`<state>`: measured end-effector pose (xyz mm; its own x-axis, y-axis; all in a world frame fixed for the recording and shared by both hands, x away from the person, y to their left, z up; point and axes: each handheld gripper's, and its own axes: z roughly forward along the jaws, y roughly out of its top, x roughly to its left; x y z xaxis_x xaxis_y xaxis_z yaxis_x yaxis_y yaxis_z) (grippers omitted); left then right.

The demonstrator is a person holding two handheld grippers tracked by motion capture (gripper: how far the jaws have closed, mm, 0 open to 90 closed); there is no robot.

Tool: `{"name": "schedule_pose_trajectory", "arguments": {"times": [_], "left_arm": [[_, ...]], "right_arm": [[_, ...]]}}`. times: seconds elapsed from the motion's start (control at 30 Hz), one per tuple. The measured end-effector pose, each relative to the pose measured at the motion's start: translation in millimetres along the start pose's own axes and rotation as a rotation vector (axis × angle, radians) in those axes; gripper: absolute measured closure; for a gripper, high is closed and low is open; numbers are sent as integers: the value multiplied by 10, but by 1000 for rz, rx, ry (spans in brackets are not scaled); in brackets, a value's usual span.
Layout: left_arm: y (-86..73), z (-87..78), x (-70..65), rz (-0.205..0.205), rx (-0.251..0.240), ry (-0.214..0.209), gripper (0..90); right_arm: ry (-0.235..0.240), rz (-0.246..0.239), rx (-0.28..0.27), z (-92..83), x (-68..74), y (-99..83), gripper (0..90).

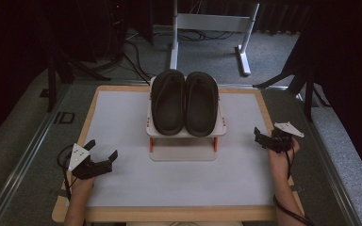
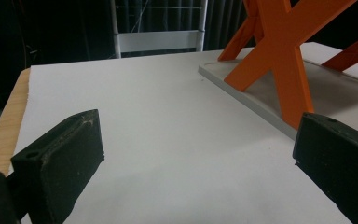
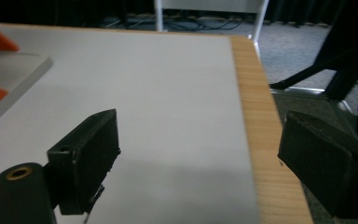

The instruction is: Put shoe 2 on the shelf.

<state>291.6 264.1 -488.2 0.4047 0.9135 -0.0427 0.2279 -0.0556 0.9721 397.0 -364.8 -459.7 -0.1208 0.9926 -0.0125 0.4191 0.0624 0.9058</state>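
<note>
Two black slippers [image 1: 184, 101] lie side by side on the top shelf of a small white rack [image 1: 185, 133] with orange legs [image 2: 279, 60], at the far middle of the white table top [image 1: 122, 122]. My left gripper [image 1: 104, 148] rests near the front left of the table, to the left of the rack. In the left gripper view, that gripper [image 2: 196, 149] is open, with bare table between its jaws. My right gripper [image 1: 257, 136] hovers by the table's right edge. In its own view, the right gripper [image 3: 200, 149] is open over the wooden rim, holding nothing.
A wooden rim [image 3: 256, 121] borders the white top. Behind the table a white metal frame [image 1: 207, 23] stands on the grey carpet among cables. Black stand legs [image 1: 283, 77] reach in at the right and left. The rack's grey base plate [image 2: 242, 93] lies flat on the table.
</note>
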Motion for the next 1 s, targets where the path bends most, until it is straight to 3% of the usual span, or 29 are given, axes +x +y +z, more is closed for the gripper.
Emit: {"name": "schedule_pose_trajectory", "arguments": {"times": [0.23,0.53,0.73,1.0], "left_arm": [[-1,-2,-1,0,-1,0,14],[-1,-2,-11,9,2,3,14],[-2,-3,-17,11,1,9,14],[-2,-2,-18,12,2,11,14]], "right_arm": [[-76,16,14,-3,-46,-169,102],[-68,73,-2,-51,-93,-195,102],[-58,38,6,-40,-63,-192,103],[-61,54,9,-37,-76,-192,103]]}}
